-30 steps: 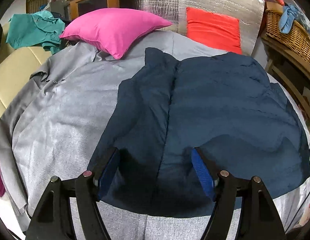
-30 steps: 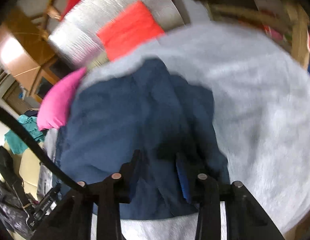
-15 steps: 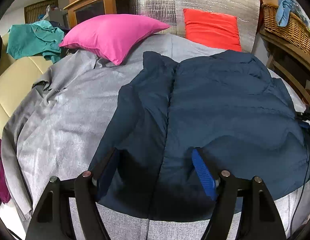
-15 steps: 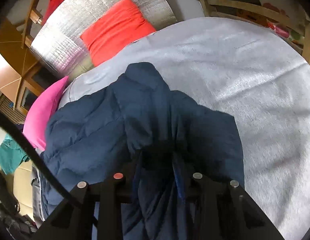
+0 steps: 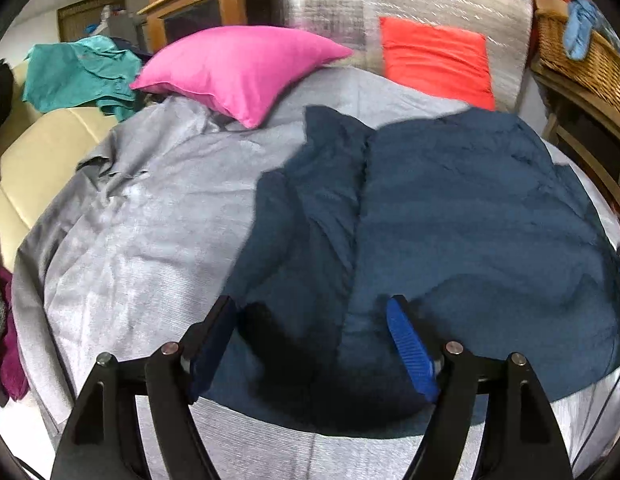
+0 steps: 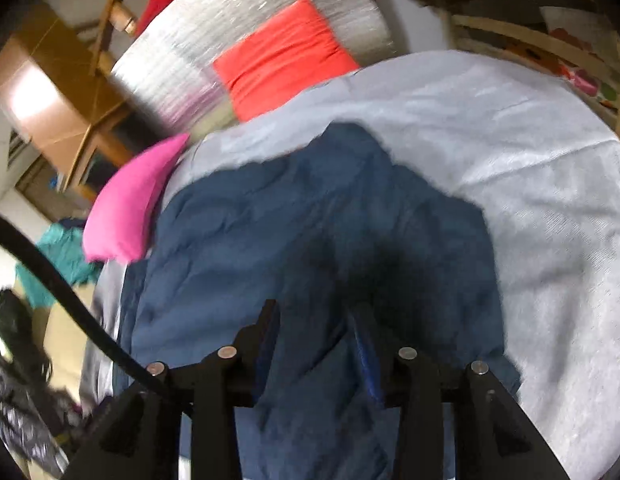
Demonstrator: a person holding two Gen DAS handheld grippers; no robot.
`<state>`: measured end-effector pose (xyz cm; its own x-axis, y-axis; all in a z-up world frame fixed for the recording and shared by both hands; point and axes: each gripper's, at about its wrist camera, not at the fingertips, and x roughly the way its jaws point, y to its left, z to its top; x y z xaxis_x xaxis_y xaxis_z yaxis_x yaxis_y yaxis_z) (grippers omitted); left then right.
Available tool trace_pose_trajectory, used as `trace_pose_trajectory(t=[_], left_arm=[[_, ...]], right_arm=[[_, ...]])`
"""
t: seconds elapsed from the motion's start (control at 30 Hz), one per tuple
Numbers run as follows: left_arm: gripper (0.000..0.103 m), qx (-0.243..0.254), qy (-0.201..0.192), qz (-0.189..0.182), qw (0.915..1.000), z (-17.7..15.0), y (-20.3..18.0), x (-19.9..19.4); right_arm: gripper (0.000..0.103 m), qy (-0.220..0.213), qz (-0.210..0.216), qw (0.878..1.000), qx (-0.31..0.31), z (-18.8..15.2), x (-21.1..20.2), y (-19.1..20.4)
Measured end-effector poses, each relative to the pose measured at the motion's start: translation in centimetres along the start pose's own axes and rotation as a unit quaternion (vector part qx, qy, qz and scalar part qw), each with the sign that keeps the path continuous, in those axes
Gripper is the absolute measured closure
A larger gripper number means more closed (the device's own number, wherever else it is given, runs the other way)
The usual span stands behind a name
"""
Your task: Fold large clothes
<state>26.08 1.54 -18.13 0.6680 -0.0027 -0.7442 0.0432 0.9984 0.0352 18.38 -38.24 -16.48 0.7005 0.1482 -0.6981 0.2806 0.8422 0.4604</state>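
Over the grey bedspread's [image 5: 142, 240] near edge, left gripper [image 5: 310, 344] angled down, jaws wide and empty above the puffy navy jacket [image 5: 469, 220], right gripper [image 6: 315, 344] tilted down, jaws narrow, just been opening, jacket fabric bunched between them.

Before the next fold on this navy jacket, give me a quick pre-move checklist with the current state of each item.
1. Jacket lies spread on the grey sheet: ok.
2. Left gripper open, over the jacket's near hem, nothing pinched: ok.
3. Right gripper has jacket fabric between its fingers; its jaws have just been opening, and whether the pads press it: cannot tell.
4. Pink pillow and red pillow lie apart from the jacket: ok.
5. Jacket smooth for a clean fold: not ok, creased along the centre and bunched at the right gripper.
6. Right view sharp enough to judge: not ok, blurred.
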Motion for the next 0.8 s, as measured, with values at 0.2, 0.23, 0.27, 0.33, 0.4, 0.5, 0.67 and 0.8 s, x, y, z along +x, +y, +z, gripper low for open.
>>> trace_pose_trajectory(t=[0.2, 0.23, 0.27, 0.33, 0.4, 0.5, 0.67, 0.8], left_arm=[[0.022, -0.011, 0.037, 0.005, 0.9992, 0.0, 0.6, 2.3], [0.022, -0.012, 0.035, 0.006, 0.9993, 0.1, 0.6, 2.3], [0.022, -0.011, 0.033, 0.007, 0.9994, 0.5, 0.6, 2.2], [0.022, -0.019, 0.037, 0.002, 0.9991, 1.2, 0.8, 2.3], [0.022, -0.050, 0.038, -0.017, 0.9979, 2.6, 1.6, 2.4], [0.022, -0.088, 0.031, -0.029, 0.9953, 4.6, 2.7, 2.9], [0.022, -0.097, 0.030, -0.016, 0.9947, 8.0, 3.1, 4.9], [0.022, -0.094, 0.033, -0.022, 0.9948, 9.9, 2.6, 6.9]], right_arm=[[0.060, 0.036, -0.036, 0.998, -0.045, -0.9, 2.5, 1.0], [0.059, 0.031, -0.027, 0.998, -0.037, -0.6, 2.2, 0.9], [0.059, 0.028, -0.020, 0.999, -0.028, -0.3, 2.1, 0.7], [0.059, 0.010, -0.001, 1.000, -0.004, 0.8, 1.6, 0.3], [0.059, -0.006, 0.003, 1.000, 0.006, 2.0, 1.5, 0.1], [0.059, -0.030, 0.002, 0.999, 0.020, 4.2, 2.0, -0.2], [0.059, -0.047, -0.005, 0.998, 0.040, 7.4, 3.8, 0.0], [0.059, -0.049, -0.007, 0.998, 0.043, 9.6, 5.6, 0.6]])
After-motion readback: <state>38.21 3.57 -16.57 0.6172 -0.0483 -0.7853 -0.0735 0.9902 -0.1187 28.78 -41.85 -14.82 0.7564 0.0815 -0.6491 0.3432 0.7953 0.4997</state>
